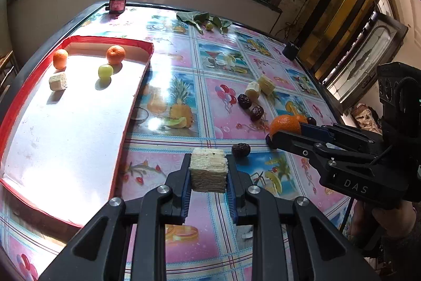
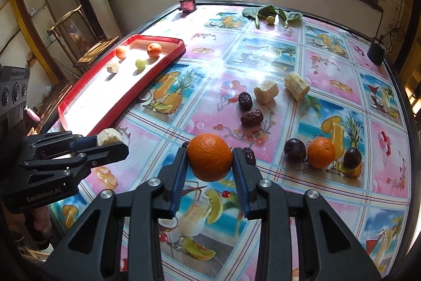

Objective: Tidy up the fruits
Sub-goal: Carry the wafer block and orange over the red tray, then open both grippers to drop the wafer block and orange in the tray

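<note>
My left gripper (image 1: 209, 170) is shut on a pale sugarcane piece (image 1: 209, 170), held above the table just right of the red tray (image 1: 136, 88). It also shows in the right wrist view (image 2: 110, 140). My right gripper (image 2: 210, 157) is shut on an orange (image 2: 210, 157), held above the table; it shows in the left wrist view (image 1: 285, 125). The tray holds two oranges (image 1: 115, 54), a green fruit (image 1: 105, 71) and a sugarcane piece (image 1: 58, 80). Loose on the table lie two sugarcane pieces (image 2: 266, 90), dates (image 2: 251, 117), dark plums (image 2: 295, 148) and another orange (image 2: 321, 152).
The table has a glossy fruit-print cloth (image 2: 263, 57). A small dark bottle (image 2: 187, 3) stands at the far edge. Green leaves with a small green fruit (image 2: 269, 17) lie far right. A black cup (image 2: 376, 52) sits at the right edge. A wooden chair (image 2: 86, 44) stands beyond the tray.
</note>
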`<state>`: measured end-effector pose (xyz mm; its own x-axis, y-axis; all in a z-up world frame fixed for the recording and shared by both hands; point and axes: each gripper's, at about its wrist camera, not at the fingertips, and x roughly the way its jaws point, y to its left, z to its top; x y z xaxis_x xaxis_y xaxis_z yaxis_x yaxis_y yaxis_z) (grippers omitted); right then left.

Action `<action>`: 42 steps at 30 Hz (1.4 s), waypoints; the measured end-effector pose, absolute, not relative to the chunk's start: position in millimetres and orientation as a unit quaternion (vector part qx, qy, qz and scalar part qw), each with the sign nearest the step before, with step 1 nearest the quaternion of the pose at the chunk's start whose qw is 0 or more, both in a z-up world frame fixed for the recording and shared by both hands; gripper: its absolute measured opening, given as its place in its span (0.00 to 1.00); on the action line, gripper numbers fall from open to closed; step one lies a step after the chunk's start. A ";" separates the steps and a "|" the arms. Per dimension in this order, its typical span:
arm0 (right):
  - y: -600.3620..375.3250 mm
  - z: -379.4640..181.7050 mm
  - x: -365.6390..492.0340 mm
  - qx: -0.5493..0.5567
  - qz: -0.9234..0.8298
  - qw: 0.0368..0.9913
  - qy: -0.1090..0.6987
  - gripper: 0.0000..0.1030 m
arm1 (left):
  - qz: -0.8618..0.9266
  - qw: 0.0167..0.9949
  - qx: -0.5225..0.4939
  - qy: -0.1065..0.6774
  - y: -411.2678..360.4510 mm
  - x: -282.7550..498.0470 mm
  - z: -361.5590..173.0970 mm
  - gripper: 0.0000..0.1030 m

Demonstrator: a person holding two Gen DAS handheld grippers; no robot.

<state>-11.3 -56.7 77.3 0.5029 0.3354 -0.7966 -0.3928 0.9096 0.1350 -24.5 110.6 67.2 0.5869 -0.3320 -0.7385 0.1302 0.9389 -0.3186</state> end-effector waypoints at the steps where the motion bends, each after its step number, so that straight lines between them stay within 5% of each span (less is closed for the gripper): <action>1: -47.3 79.7 -8.2 -0.034 0.218 0.866 0.450 0.35 | -0.123 0.886 -0.117 0.431 119.8 -23.8 70.2 0.22; 18: 131.9 60.8 78.5 -0.046 0.313 0.831 0.458 0.35 | 0.034 0.885 -0.124 0.448 265.3 40.7 47.8 0.21; 34: 174.1 26.1 127.9 -0.077 0.301 0.817 0.486 0.36 | 0.059 0.871 -0.118 0.474 283.6 69.4 27.0 0.22; 37: 176.5 27.5 127.9 -0.082 0.299 0.817 0.486 0.38 | 0.069 0.870 -0.112 0.475 281.1 69.1 27.7 0.31; 42: 171.4 32.6 127.8 -0.083 0.294 0.817 0.489 0.50 | 0.106 0.873 -0.112 0.463 283.7 62.0 35.9 0.60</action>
<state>127.8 171.4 32.6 0.3486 0.3983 -0.8484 -0.5611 0.8138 0.1514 62.0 283.7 35.9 0.5496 0.0810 -0.8315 -0.2883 0.9525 -0.0978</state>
